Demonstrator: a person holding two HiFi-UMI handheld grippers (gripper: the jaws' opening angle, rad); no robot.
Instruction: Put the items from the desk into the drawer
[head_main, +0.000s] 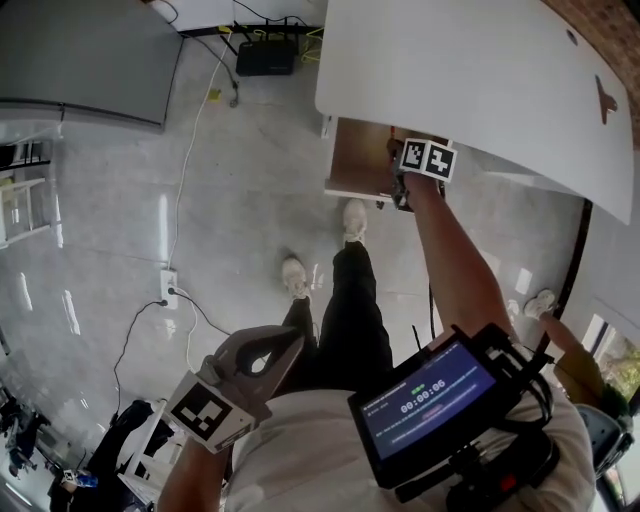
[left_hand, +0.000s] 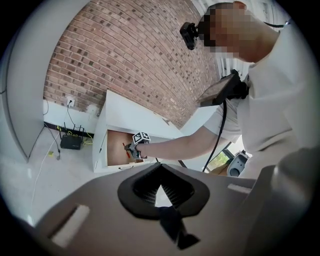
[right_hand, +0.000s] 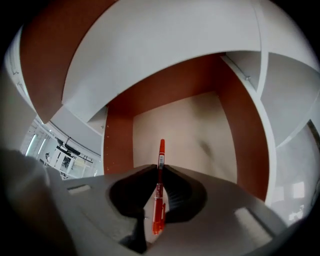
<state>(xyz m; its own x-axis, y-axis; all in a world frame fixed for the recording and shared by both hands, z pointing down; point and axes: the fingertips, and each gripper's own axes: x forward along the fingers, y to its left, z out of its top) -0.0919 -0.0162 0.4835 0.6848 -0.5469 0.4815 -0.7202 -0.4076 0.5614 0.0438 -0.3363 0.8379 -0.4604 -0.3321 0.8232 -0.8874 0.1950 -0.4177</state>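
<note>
Right now the right gripper is clenched on 1 red pen, grasping it about halfway along its barrel. The pen sits squarely between the 2 jaws. Part of it sticks out past the jaw tips, and its thicker end reaches back toward the camera.

Its long axis runs in line with the jaws, pointing straight ahead into the drawer and toward the drawer's back wall. The pen hangs over the pale drawer floor, inside the red-brown side walls. We cannot tell whether its far end touches the floor.

From the head view we see the right gripper reaching into the drawer, which is pulled out from under the white desk.

The left gripper is well apart from all this, held low by the person's hip. Its 2 jaws are pressed together at the tips with nothing between them. In the head view the left gripper hangs over the grey floor.

We count 1 pen, 1 drawer, 1 desk and 2 grippers.
</note>
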